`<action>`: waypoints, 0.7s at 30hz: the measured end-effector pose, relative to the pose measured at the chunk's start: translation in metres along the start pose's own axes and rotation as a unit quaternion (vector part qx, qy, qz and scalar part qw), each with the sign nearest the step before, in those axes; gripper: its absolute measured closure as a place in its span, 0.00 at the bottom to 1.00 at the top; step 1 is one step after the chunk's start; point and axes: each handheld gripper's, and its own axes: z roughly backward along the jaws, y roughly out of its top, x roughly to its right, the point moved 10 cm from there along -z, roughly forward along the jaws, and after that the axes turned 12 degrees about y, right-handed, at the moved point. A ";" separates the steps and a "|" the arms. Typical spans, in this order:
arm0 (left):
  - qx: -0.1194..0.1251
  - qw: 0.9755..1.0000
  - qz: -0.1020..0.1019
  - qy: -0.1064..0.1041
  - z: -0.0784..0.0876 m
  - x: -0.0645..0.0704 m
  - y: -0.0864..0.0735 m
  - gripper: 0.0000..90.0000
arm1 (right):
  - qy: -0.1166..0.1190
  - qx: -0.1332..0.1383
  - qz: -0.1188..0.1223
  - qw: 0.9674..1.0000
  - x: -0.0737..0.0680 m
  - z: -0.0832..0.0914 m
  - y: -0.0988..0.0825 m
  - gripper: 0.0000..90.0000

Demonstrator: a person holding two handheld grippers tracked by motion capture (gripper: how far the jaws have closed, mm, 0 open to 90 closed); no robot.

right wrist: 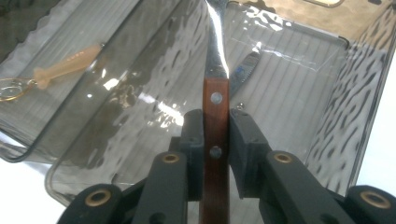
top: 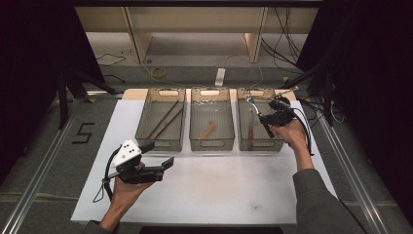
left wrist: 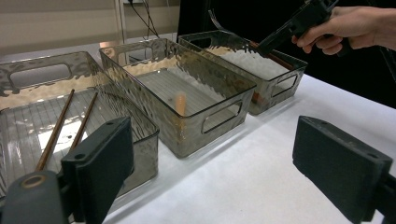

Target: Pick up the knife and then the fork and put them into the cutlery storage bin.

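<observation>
The fork (right wrist: 215,100), with a wooden handle and a metal neck, was clamped between the pads of the right gripper (right wrist: 215,144), its handle running down between the jaws and its metal end pointing away. It hung over the right bin (right wrist: 322,70), above a knife (right wrist: 245,70) that lay on that bin's ribbed floor. In the high view the right gripper (top: 274,117) was held by a hand over the near part of the right bin (top: 242,136), with the fork's metal end (top: 251,101) slanting up and to the left.

The middle bin (top: 195,141) held a small pale wooden piece (top: 208,129), seen from the right gripper view as a tan shape (right wrist: 65,67) beyond the clear wall. The left bin (top: 141,131) held two chopsticks (top: 164,120) lying side by side at a slant.

The left gripper (top: 158,156) rested low over the white mat (top: 219,190), just before the left bin and well apart from the fork. Its jaws stood wide with nothing between them, as its own view showed: one pad (left wrist: 100,163) at the left, the other (left wrist: 338,163) at the right, bare mat between.
</observation>
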 end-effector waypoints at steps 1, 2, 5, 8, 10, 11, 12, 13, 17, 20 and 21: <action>0.001 1.000 0.002 0.000 0.000 0.000 0.000 0.14 | -0.001 0.000 -0.002 1.000 0.001 0.000 -0.001 0.86; 0.000 1.000 0.000 0.000 0.000 0.000 0.000 0.13 | -0.002 0.000 -0.003 1.000 0.002 -0.001 -0.002 0.86; 0.000 1.000 -0.001 0.000 0.000 0.000 0.000 0.13 | -0.004 0.000 -0.008 1.000 0.004 -0.003 -0.004 0.86; 0.000 1.000 0.000 0.000 0.000 0.001 0.000 0.13 | -0.005 -0.003 -0.008 1.000 0.003 -0.005 -0.005 0.86; 0.000 1.000 0.000 0.000 0.000 0.001 0.000 0.13 | -0.007 -0.005 -0.008 1.000 0.003 -0.006 -0.004 0.86; 0.000 1.000 -0.002 0.000 0.000 0.000 0.000 0.14 | -0.008 -0.005 -0.009 1.000 0.003 -0.007 -0.004 0.86; 0.000 1.000 -0.002 0.000 0.000 0.000 0.000 0.14 | -0.007 -0.006 -0.011 1.000 0.003 -0.007 -0.004 0.86; 0.000 1.000 -0.001 0.000 0.000 0.000 0.000 0.13 | -0.009 -0.007 -0.012 1.000 0.004 -0.008 -0.004 0.86; 0.001 1.000 0.000 0.000 0.000 0.000 0.000 0.14 | -0.011 -0.009 -0.016 1.000 0.005 -0.011 -0.004 0.86; 0.000 1.000 -0.003 0.000 0.001 0.000 0.000 0.14 | -0.012 -0.013 -0.018 1.000 0.005 -0.013 -0.005 0.85; 0.000 1.000 -0.002 0.000 0.001 0.000 0.000 0.14 | -0.012 -0.013 -0.018 1.000 0.005 -0.013 -0.005 0.85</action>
